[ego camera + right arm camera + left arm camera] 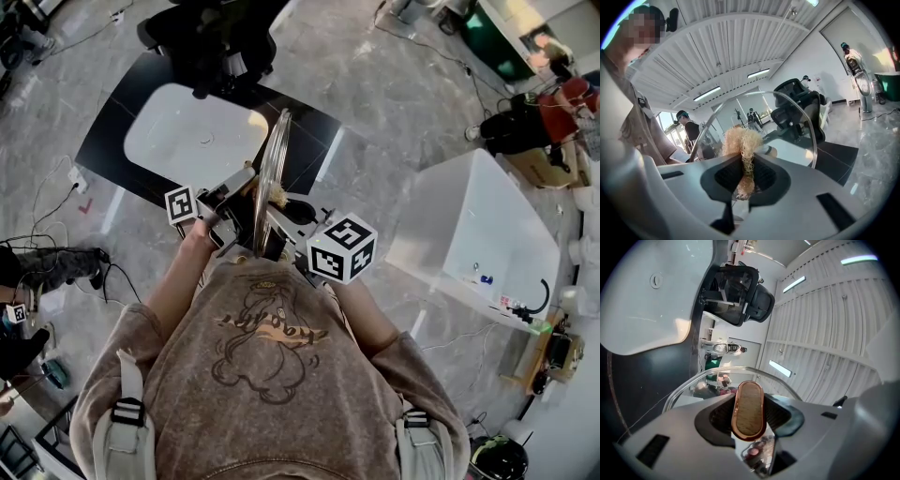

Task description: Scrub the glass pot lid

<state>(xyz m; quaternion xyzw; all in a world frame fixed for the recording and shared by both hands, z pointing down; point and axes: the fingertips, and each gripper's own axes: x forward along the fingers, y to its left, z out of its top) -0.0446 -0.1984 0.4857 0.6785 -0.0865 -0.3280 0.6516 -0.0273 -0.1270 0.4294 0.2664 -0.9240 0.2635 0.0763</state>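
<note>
- Standing on edge at the middle of the head view, the glass pot lid (270,178) is a thin clear disc with a bright metal rim, seen almost side-on and running from 6 to 12 o'clock.
- The left gripper (234,214) comes in from 8 o'clock. Its jaws are clamped on the lid's handle (749,408), a long oval with a glossy copper-coloured border and a matt, finely woven tan inset.
- In the left gripper view the lid's curved glass edge (693,383) arcs behind the grey jaws, toward 10 o'clock of the handle.
- The right gripper (295,230) enters from 4 o'clock. Its jaws are closed tight on a scrubber (740,140), a frizzy tuft of pale golden curled strands that bulges above the dark ribbed pads.
- In the head view the scrubber (277,197) sits right up against the lid's right-hand face.
- Through the right gripper view the transparent dome (806,131) curves behind the tuft, from 9 round to 3 o'clock.
- Beyond the lid, at 11 o'clock, a smooth white rounded basin (192,136) is set in a flat black counter (108,131).
- A black chair (216,37) stands at 12 o'clock on a grey marbled floor (375,94).
</note>
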